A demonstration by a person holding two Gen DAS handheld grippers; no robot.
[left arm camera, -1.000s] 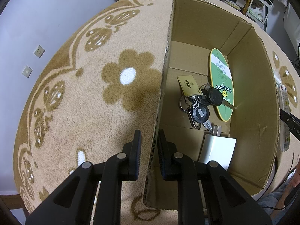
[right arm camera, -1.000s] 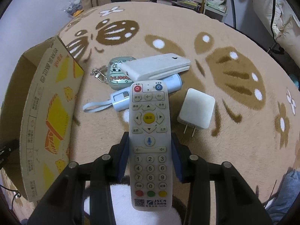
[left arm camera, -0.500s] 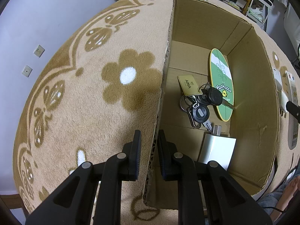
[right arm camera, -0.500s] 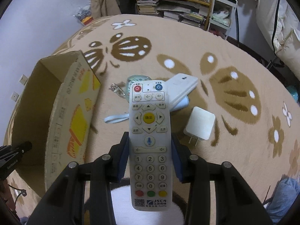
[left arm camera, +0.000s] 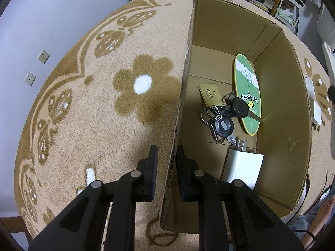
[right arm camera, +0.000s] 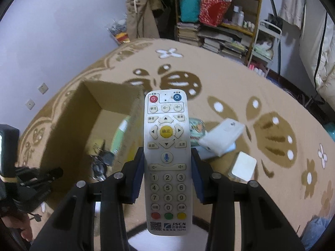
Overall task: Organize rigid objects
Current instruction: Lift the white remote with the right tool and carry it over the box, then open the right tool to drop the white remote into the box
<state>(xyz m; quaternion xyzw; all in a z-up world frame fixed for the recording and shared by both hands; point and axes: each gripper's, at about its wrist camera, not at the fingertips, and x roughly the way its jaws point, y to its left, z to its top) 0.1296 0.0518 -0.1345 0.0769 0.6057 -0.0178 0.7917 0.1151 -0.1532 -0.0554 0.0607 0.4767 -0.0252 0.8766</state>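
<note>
An open cardboard box [left arm camera: 282, 104] sits on a tan patterned rug. My left gripper [left arm camera: 167, 164] is shut on the box's near left wall, one finger outside and one inside. Inside lie a bunch of keys [left arm camera: 224, 117] with a yellow tag [left arm camera: 210, 95], a green oval card [left arm camera: 248, 92] and a white charger [left arm camera: 242, 167]. My right gripper [right arm camera: 167, 155] is shut on a white remote control [right arm camera: 166, 138], held in the air pointing away from me. It hangs above the box's [right arm camera: 69, 125] right wall, to the right of the opening.
On the rug to the right of the box lie a white flat case [right arm camera: 224, 133], a white plug adapter [right arm camera: 244, 165], a pale blue item [right arm camera: 207, 153] and a teal keychain piece [right arm camera: 195, 127]. Cluttered shelves [right arm camera: 219, 21] stand beyond the rug. A wall [left arm camera: 52, 21] rises on the left.
My right gripper has risen with the remote and swung left toward the box, so the loose items on the rug look smaller. The left gripper and the box have stayed still.
</note>
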